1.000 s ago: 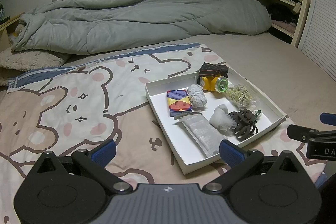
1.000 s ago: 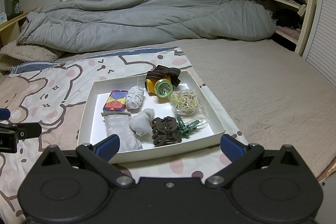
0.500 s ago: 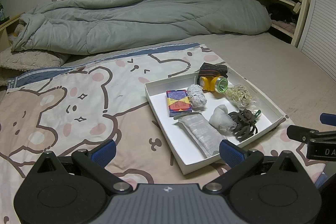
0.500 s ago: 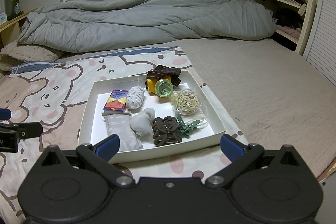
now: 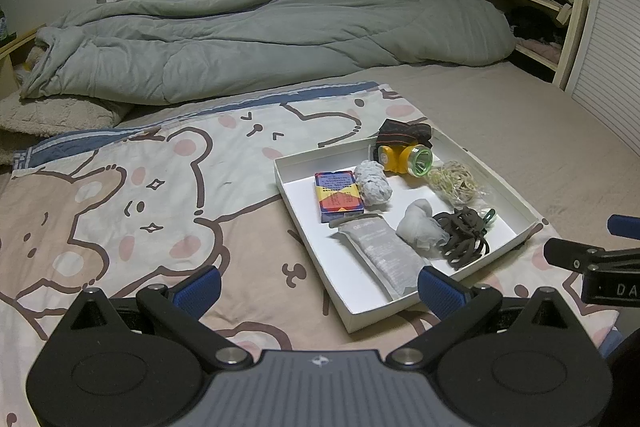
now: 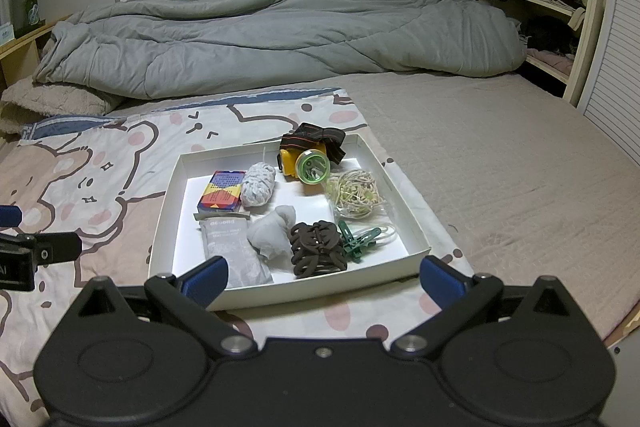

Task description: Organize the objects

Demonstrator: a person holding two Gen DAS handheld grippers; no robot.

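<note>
Bedroom scene: a rumpled grey duvet [image 6: 280, 39] lies across the head of a bed [image 6: 500, 163] partly covered by a bear-print blanket [image 5: 132, 195]. Both pairs of tongs hover low and level over the blanket, spread wide and holding nothing: the left tongs [image 5: 318, 289] over bare blanket beside the near-left corner of a shallow white box [image 6: 166, 211], the right tongs [image 6: 324, 281] centred on its near wall. Bare bedding lies open on every side of the box. Inside it sit a yellow headlamp [image 6: 306, 159], a card pack [image 6: 222, 191], rubber bands [image 6: 354, 193], a grey pouch [image 6: 232, 251], brown hair claws [image 6: 318, 249] and green clips [image 6: 358, 241].
</note>
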